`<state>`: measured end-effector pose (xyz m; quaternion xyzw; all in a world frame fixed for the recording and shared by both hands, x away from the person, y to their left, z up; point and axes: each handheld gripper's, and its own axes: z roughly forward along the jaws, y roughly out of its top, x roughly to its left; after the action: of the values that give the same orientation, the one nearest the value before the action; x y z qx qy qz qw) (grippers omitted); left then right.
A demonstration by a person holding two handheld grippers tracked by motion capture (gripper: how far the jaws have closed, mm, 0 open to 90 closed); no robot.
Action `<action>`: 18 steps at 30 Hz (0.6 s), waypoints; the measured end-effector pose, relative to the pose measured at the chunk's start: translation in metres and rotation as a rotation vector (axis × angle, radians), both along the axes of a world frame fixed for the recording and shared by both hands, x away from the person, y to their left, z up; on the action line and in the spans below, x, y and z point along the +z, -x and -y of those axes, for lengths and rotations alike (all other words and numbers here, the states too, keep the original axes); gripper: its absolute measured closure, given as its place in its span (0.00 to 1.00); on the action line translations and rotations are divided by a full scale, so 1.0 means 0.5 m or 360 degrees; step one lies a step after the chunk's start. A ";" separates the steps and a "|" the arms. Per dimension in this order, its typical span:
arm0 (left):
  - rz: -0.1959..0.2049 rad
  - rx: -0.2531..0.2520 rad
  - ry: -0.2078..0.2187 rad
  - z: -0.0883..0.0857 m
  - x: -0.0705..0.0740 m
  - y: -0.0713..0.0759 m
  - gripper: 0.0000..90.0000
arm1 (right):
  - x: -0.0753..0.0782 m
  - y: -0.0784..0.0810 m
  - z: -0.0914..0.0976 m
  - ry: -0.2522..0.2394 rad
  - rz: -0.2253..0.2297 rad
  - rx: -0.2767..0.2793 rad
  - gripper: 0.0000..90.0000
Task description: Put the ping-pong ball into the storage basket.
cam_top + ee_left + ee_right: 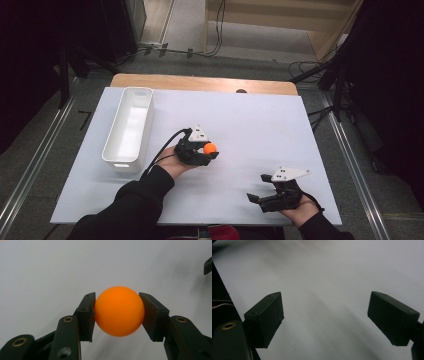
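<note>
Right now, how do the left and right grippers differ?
The left gripper is shut on the orange ball; the right gripper is open, holding nothing. The left sits mid-table nearer the white bin; the right sits by the near edge. Both are black, hand-held.

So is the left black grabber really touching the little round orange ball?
Touching. In the left gripper view, both black pads of the left gripper press against the sides of the round orange ball, with no gap showing.
</note>
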<state>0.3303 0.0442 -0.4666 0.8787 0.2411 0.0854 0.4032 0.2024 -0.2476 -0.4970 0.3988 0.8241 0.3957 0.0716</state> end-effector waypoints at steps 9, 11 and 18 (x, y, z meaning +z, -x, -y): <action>-0.0002 0.0002 0.0023 -0.014 0.019 0.005 0.56 | 0.000 0.000 0.000 -0.0003 -0.0001 -0.0003 0.14; -0.0008 0.0013 0.0037 -0.020 0.024 0.005 0.56 | 0.000 0.000 0.000 -0.0003 -0.0001 -0.0002 0.14; -0.0001 0.0015 0.0039 -0.025 0.031 0.006 0.56 | 0.000 0.000 0.000 -0.0002 0.0000 -0.0002 0.14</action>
<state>0.3274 0.0570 -0.4514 0.8726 0.2463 0.0842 0.4133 0.2023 -0.2478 -0.4969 0.3993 0.8237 0.3963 0.0715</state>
